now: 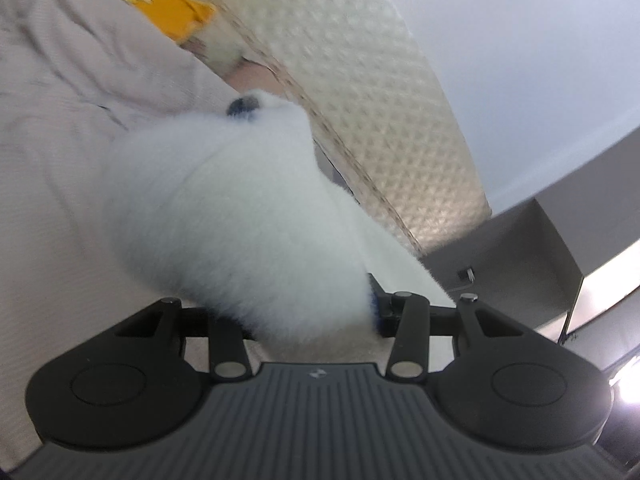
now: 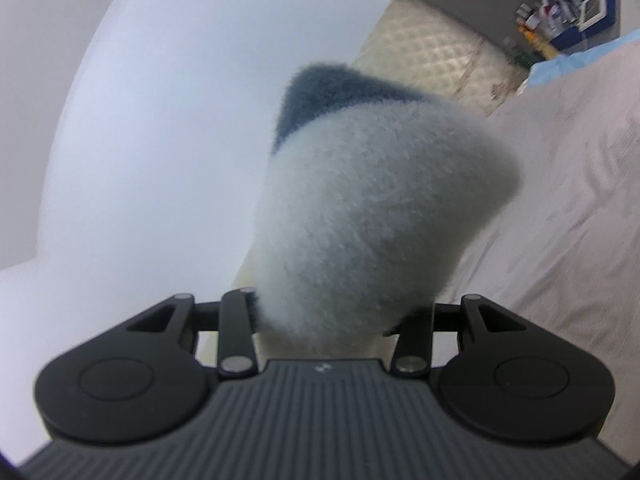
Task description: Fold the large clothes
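Observation:
A fluffy white garment (image 1: pixel 240 216) bulges out from between the jaws of my left gripper (image 1: pixel 300 312), which is shut on it; a small dark blue patch (image 1: pixel 242 107) shows at its far end. In the right wrist view the same fuzzy white garment (image 2: pixel 360 216), with a dark grey-blue band (image 2: pixel 324 96) at its tip, stands up out of my right gripper (image 2: pixel 328 316), also shut on it. The fabric hides both grippers' fingertips. Both bunches are lifted off the bed.
A pinkish-beige bed sheet (image 1: pixel 60 128) (image 2: pixel 560 220) lies below. A yellow cloth (image 1: pixel 160 8) lies on it at the far side. A quilted cream mattress (image 1: pixel 360 80) (image 2: pixel 432 52) leans against the white wall. A light blue cloth (image 2: pixel 580 60) and a cluttered shelf (image 2: pixel 568 4) are far right.

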The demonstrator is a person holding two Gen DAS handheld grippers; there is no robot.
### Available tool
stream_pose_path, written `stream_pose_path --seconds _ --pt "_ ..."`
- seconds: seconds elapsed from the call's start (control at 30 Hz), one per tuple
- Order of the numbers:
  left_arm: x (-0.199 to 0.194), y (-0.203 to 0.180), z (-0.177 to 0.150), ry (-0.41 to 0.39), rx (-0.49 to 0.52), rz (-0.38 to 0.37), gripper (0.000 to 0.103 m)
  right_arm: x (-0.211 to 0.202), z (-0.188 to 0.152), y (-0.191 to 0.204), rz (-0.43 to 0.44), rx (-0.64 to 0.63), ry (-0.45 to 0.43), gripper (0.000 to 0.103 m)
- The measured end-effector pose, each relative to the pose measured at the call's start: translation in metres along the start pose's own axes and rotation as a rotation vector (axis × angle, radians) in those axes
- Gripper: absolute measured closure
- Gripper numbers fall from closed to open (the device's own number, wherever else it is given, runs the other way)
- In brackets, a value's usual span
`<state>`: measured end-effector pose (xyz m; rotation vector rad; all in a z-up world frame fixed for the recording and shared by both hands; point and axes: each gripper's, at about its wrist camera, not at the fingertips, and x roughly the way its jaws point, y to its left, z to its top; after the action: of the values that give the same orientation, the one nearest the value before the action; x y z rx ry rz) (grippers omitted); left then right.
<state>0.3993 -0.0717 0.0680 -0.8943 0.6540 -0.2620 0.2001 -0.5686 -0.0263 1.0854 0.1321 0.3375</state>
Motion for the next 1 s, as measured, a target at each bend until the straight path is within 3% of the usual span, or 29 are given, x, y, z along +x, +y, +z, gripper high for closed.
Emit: stream_pose_path --seconds 0.17,0.43,0.7,1.0 --pt "0.087 -0.001 -0.016 0.024 0.076 -0.034 0.053 0.014 0.003 -0.059 -0.071 0.065 -0.075 0.057" --pt "0.19 0.053 -0.041 0.121 0.142 0.033 0.053 0.036 -0.013 -0.139 -0.198 0.082 -0.024 0.057" --pt "0.204 0.113 -0.067 0.166 0.223 0.029 0.053 0.027 -0.046 -0.188 -0.317 0.185 0.082 0.056" --pt "0.179 0.143 -0.089 0.17 0.222 0.003 0.049 0.006 -0.067 -0.219 -0.325 0.301 0.075 0.053"
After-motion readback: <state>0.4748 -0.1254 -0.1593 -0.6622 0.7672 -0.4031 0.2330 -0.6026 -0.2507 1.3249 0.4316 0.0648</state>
